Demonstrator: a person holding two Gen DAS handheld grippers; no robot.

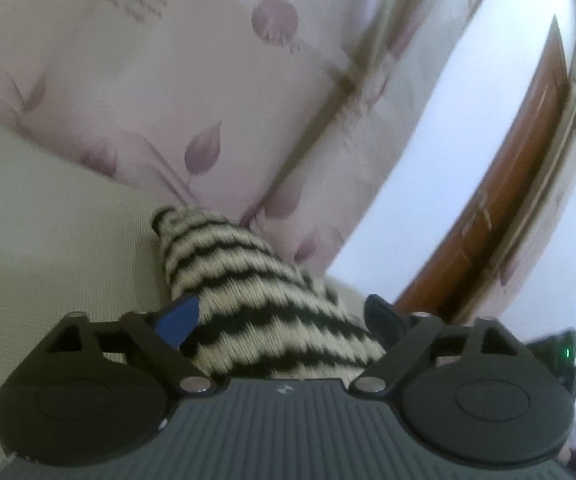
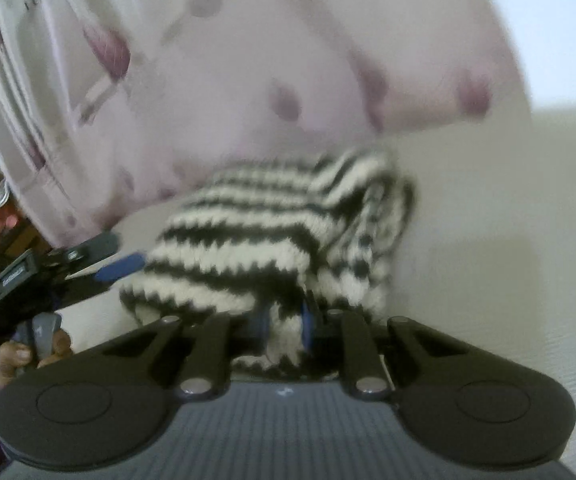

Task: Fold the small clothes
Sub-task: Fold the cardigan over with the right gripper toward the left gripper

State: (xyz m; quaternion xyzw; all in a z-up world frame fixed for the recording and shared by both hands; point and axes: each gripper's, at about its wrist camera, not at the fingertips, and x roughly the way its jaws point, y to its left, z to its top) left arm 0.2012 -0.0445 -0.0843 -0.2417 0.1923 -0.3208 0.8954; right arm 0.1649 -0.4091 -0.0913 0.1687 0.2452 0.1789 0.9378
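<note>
A small black-and-cream striped knit garment [image 1: 248, 280] lies bunched on the pale bed surface [image 1: 48, 240]. In the left wrist view my left gripper [image 1: 284, 320] has its jaws spread wide with the knit filling the gap between them; it looks open around the cloth. In the right wrist view the same striped knit [image 2: 248, 240] is folded over, and my right gripper [image 2: 284, 324] is shut on a fold of it. The left gripper also shows in the right wrist view [image 2: 120, 268], its blue pad touching the garment's left edge.
A pink floral bedcover [image 1: 168, 80] rises behind the garment; it also shows in the right wrist view [image 2: 248, 80]. A brown wooden door [image 1: 507, 200] and white wall are to the right. A hand [image 2: 28, 352] holds the left gripper's handle.
</note>
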